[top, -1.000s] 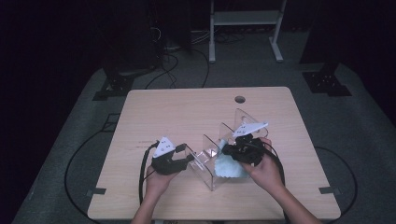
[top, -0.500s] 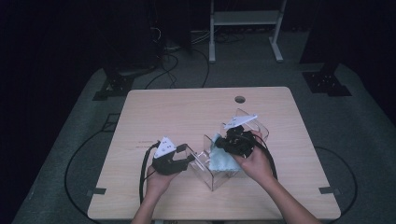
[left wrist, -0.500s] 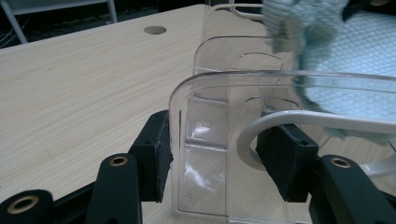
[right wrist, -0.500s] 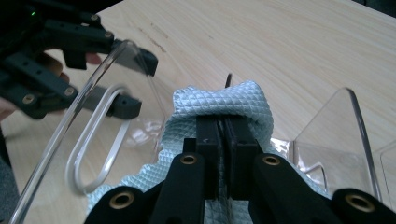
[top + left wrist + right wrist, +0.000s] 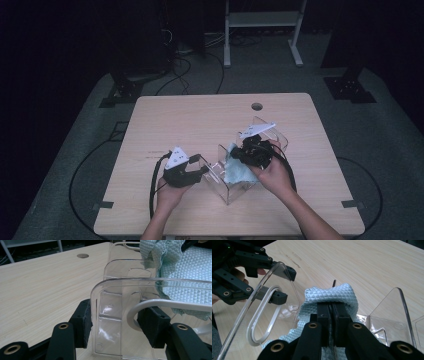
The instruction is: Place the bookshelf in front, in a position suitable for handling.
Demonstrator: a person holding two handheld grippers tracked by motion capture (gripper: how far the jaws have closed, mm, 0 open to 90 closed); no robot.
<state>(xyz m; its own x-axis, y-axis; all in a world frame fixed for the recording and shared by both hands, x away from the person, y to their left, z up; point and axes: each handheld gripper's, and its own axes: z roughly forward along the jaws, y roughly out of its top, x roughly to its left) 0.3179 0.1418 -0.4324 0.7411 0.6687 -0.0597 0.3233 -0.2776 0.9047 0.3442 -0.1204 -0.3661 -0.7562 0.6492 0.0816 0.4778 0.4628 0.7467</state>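
Cloth [image 5: 329, 297] pinched in right gripper [image 5: 332, 312], left gripper [image 5: 115, 325] clamping clear bin [image 5: 110, 322] on wooden table [image 5: 200, 125].

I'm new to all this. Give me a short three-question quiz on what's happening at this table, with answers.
1. True or false: the right claw is shut on the cloth.
2. What does the left claw grip: A) the clear box's wall, B) the cloth, C) nothing?
3. What colour is the cloth?

Key: 1 true; 2 A; 3 light blue-green.
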